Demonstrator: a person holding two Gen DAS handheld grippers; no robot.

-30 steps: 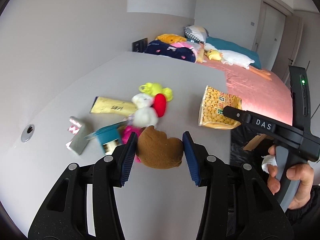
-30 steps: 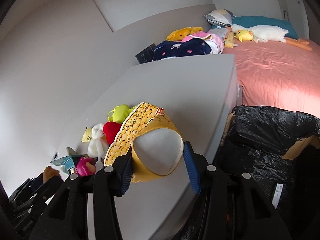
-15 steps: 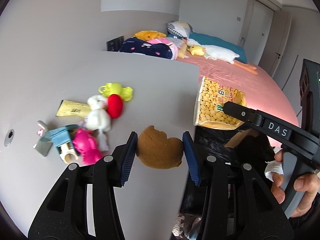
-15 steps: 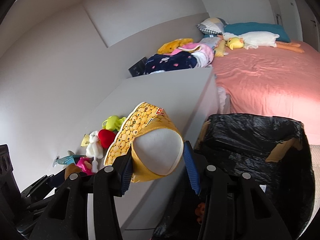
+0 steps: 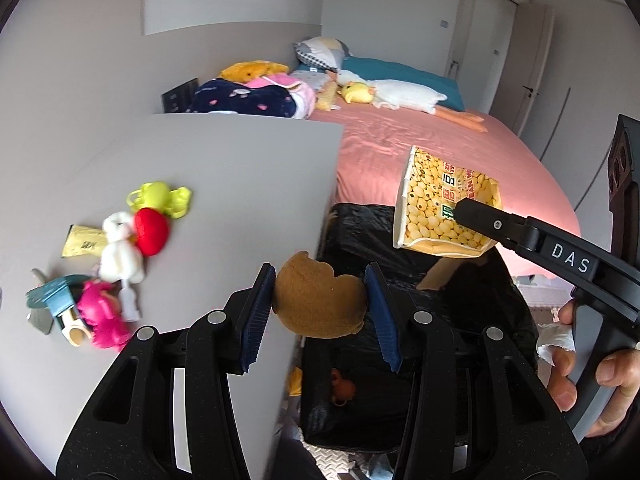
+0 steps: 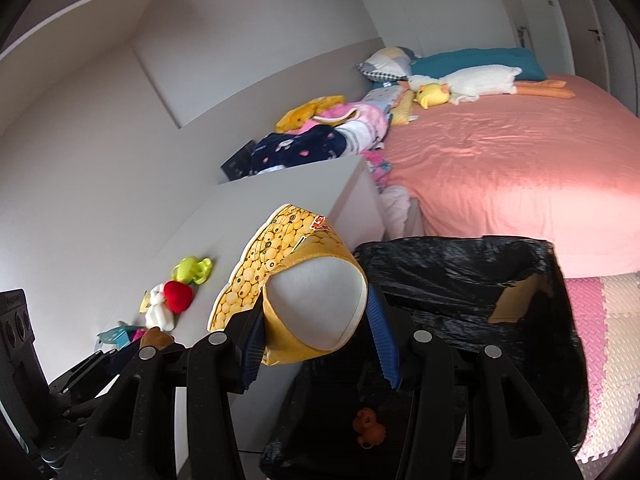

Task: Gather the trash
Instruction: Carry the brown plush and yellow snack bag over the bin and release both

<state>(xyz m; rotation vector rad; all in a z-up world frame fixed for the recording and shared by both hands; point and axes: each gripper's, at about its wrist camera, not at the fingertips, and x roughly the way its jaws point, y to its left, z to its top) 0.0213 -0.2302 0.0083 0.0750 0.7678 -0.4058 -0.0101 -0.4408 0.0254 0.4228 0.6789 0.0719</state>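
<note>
partway through, it seems: the left gripper (image 5: pixel 320 304) clamps a bitten brown cookie (image 5: pixel 318 300) and the right gripper (image 6: pixel 316 320) a yellow snack bag (image 6: pixel 296 268), both over the black-lined bin (image 6: pixel 460 276), undropped, with wrappers (image 5: pixel 82 242) left beside it on the table (image 5: pixel 224 168).

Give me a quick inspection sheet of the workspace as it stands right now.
Surface: grey desk top, beside the bed.
Job's things: brown bitten bun; yellow snack bag; black-lined bin below, orange scrap inside.
Clutter: toys and yellow wrapper on desk.
Grippers: left hand-held gripper shut on bun; right hand-held gripper shut on bag, over the bin.
Cables: nothing seen.
Surroundings: pink bed, plush toys, pillows, foam floor mat.
</note>
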